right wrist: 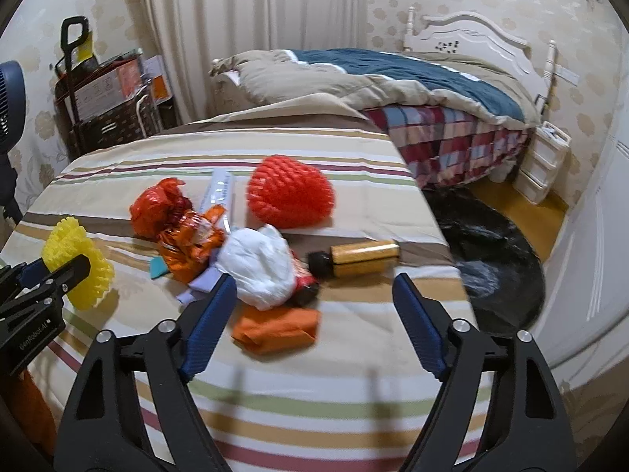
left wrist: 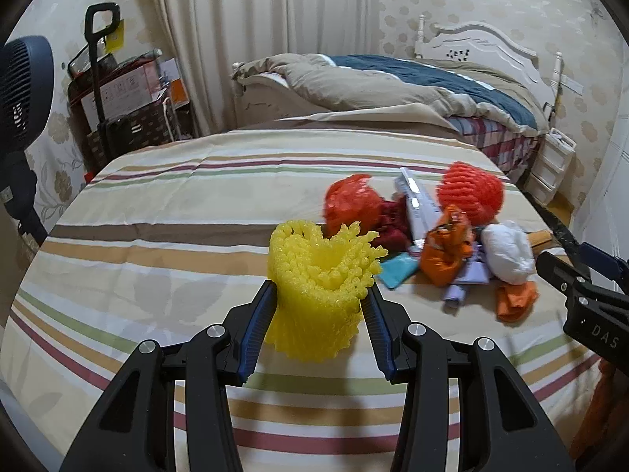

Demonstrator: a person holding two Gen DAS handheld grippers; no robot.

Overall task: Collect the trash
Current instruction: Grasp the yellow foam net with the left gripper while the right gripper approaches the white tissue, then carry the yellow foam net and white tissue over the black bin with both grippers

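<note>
The trash pile near the right edge of the striped cloth is motion-blurred; print on the white tube is unreadable. The white bag covers part of a dark item whose kind cannot be determined. The fan is cut off by the left picture edge. The black sheet on the floor is blurred.

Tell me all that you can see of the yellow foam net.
The yellow foam net is a soft mesh sleeve, like fruit packing, bright yellow with knobby frayed loops at its open top. It stands roughly upright, squeezed between the two blue pads of the left gripper, over the striped cloth. It is apart from the other trash on its right.
</note>
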